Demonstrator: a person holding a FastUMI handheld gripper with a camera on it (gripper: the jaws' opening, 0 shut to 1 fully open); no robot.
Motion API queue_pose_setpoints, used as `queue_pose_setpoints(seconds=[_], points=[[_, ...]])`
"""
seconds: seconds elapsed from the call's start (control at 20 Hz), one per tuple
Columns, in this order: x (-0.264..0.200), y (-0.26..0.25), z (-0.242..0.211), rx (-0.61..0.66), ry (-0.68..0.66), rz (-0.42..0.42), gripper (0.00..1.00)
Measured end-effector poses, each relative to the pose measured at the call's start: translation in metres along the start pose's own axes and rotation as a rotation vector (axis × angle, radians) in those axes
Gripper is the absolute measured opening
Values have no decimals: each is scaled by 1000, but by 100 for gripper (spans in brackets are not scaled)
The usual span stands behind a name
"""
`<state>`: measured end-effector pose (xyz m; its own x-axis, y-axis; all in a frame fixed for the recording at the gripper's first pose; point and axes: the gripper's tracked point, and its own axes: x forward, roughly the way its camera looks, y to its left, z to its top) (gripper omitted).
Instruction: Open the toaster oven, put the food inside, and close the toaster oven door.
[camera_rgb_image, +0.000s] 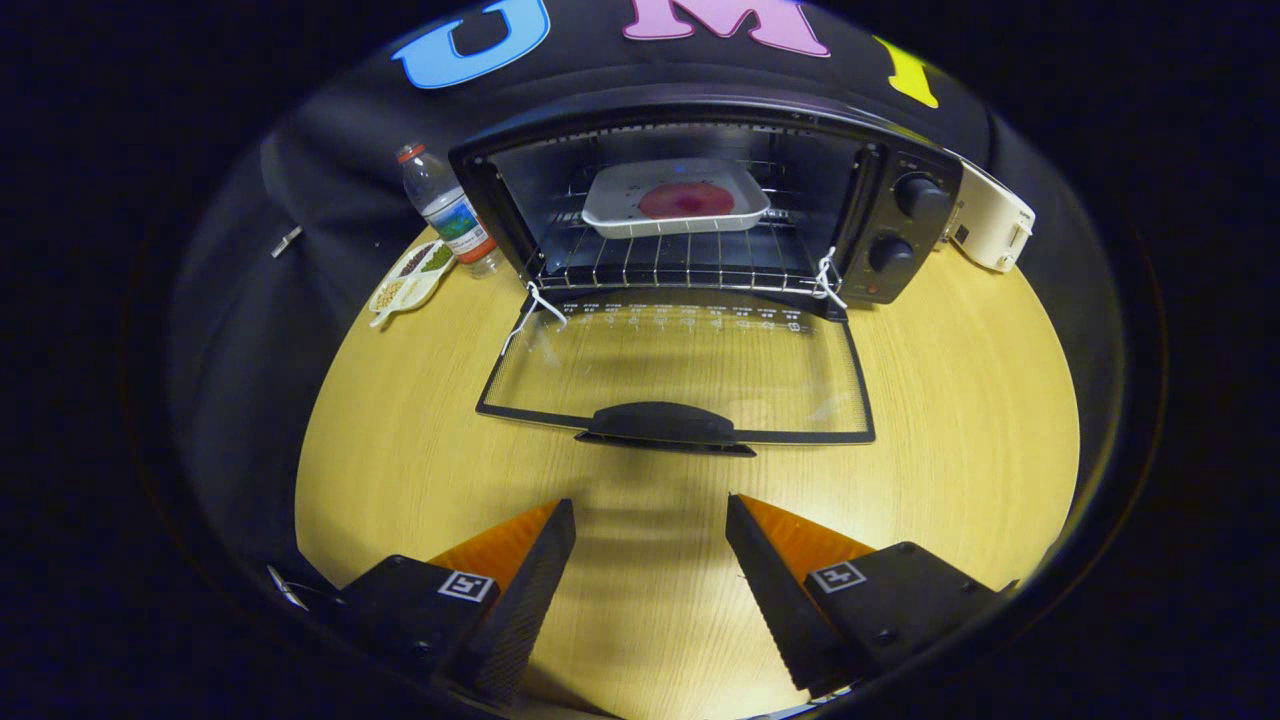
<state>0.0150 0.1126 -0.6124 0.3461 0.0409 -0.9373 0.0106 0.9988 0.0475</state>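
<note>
Your gripper (650, 560) has its jaws spread wide and holding nothing, hovering over bare desk (950, 420) just short of the toaster oven (700, 200). The food (686, 200) already sits inside on a white tray (676, 210), resting on the wire rack (680, 262) toward the back of the cavity, so it looks clear of the door's swing. The door (680, 375) hangs fully down, lying about flat over the desk with its handle (662, 425) facing you, just ahead of the fingertips and roughly centred between them. By my read, only closing is left. The wide jaws suit that: you can either straddle the handle or get a finger under its lip and lift. White ties at the hinge corners (828, 280) seem to tether the door; watch them for snagging. A water bottle (447, 208) and a snack packet (408, 278) sit off to one side of the oven, a white box (990, 225) on the other side, all out of the door's path.
</note>
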Motion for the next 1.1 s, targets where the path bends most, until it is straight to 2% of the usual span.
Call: queue_pose_setpoints(seconds=[0.3, 0.5, 0.65, 0.75, 0.8, 1.1], points=[[36, -14, 0, 71, 67, -64, 98], [47, -26, 15, 105, 28, -132, 95], [48, -26, 13, 76, -1, -193, 95], [49, -18, 15, 105, -19, -185, 97], [47, -11, 16, 104, -17, -155, 98], [19, -3, 28, 100, -57, -105, 98]])
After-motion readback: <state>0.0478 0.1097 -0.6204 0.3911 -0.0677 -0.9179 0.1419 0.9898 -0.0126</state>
